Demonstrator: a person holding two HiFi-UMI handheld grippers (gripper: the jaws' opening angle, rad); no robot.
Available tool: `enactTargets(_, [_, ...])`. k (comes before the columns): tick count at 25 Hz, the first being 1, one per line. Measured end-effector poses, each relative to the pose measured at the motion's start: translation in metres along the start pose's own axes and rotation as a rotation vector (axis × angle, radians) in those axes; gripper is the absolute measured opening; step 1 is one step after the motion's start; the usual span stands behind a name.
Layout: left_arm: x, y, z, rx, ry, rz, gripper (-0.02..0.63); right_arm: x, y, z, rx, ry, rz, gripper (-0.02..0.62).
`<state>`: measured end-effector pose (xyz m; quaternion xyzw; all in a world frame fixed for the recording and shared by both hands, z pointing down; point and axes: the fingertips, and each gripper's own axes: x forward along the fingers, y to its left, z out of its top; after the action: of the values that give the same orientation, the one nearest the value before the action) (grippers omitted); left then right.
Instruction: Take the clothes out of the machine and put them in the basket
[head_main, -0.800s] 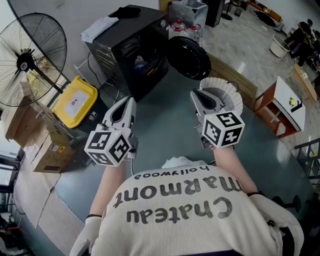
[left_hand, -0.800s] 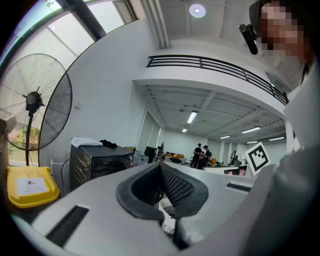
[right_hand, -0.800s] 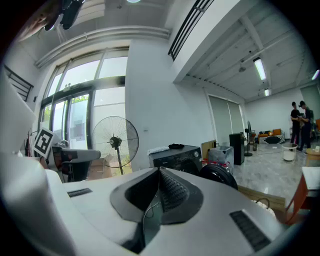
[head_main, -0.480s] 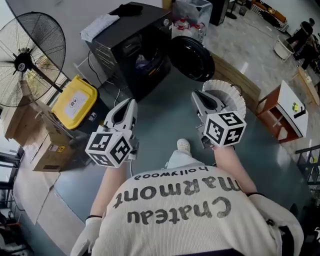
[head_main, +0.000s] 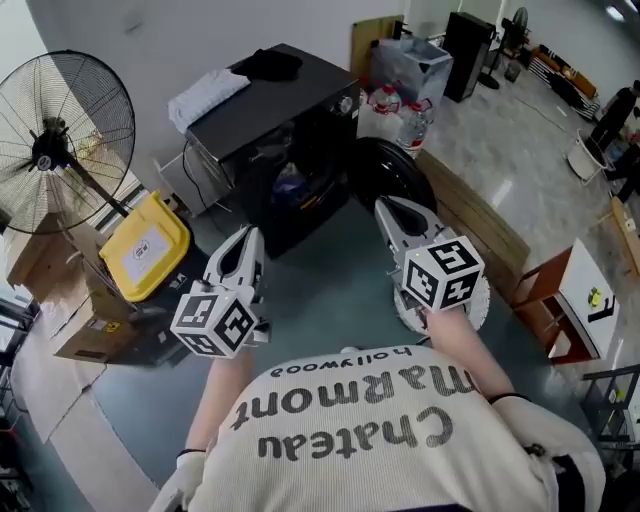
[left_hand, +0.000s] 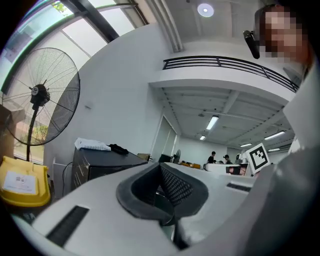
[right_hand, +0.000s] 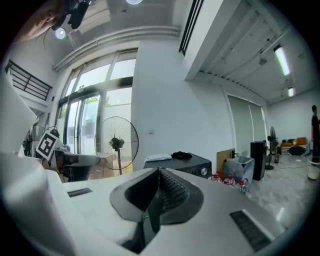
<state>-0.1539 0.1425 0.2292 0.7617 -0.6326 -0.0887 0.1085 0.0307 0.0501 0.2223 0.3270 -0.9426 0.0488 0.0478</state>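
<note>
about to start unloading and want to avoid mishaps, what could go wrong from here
1. The left gripper and right gripper are both shut and empty; going in like that would likely shove the clothes deeper into the washing machine.
2. The open door hangs on the right gripper's side, so that arm could knock it.
3. The basket sits low under the right arm, easy to bump.

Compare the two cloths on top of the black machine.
The white cloth is pale and larger; the black cloth is dark and smaller. The white cloth lies at the left corner atop the machine, the black cloth at the far corner. Both rest on its top.
</note>
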Motion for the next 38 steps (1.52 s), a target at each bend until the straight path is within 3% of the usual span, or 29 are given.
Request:
enactTargets(6, [0.068,0.009,-0.007,-0.033,-0.051,0.049,0.008,0.041,-0.078,0.006,0.018,-0.004,0.043,0.032])
enactTargets(11, [0.104,0.019,-0.024,-0.017,-0.029,0.084,0.008,0.074,-0.123,-0.033,0.117,0.076,0.029,0.032])
enactTargets(17, [0.145,0.047,-0.045,-0.039,0.049,0.125,0.008,0.12,-0.142,-0.054,0.199,0.078,0.084,0.032])
enactTargets(25, [0.224,0.116,-0.031,0.006,0.069,0.117,0.008,0.218,-0.16,-0.032,0.177,-0.015,0.182,0.032])
enactTargets(29, [0.268,0.155,-0.023,0.028,0.091,0.115,0.008,0.281,-0.177,-0.024,0.154,0.002,0.158,0.032])
enactTargets(34, [0.307,0.184,-0.047,0.021,0.107,0.07,0.008,0.337,-0.196,-0.059,0.178,0.09,0.12,0.032])
enactTargets(38, [0.322,0.206,-0.087,-0.017,0.135,0.084,0.008,0.37,-0.202,-0.104,0.215,0.121,0.156,0.032])
